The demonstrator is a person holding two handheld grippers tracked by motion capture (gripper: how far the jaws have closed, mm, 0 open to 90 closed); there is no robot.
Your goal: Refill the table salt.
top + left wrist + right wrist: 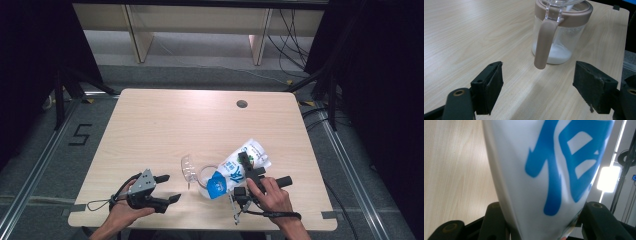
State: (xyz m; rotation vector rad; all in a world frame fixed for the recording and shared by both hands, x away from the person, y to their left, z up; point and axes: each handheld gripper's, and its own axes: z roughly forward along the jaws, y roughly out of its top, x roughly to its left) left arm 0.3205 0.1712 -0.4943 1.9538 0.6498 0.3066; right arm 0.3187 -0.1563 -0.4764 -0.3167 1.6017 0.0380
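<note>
A clear jug (559, 32) with a tan rim and tan handle (543, 45) stands on the table, white powder lying in its bottom. In the high view the jug (200, 176) sits near the front edge, its clear lid flipped open to the left. My right gripper (248, 172) is shut on a white and blue bag (239, 169), tilted with its blue end over the jug's mouth. Up close the bag (549, 175) is pinched between both jaws. My left gripper (167, 187) rests open to the jug's left, its pads (489, 85) wide apart with nothing between them.
The wooden table (165, 125) has a round cable hole (242, 104) at the back right. Black curtains and frame legs stand on both sides, and cables trail on the floor behind.
</note>
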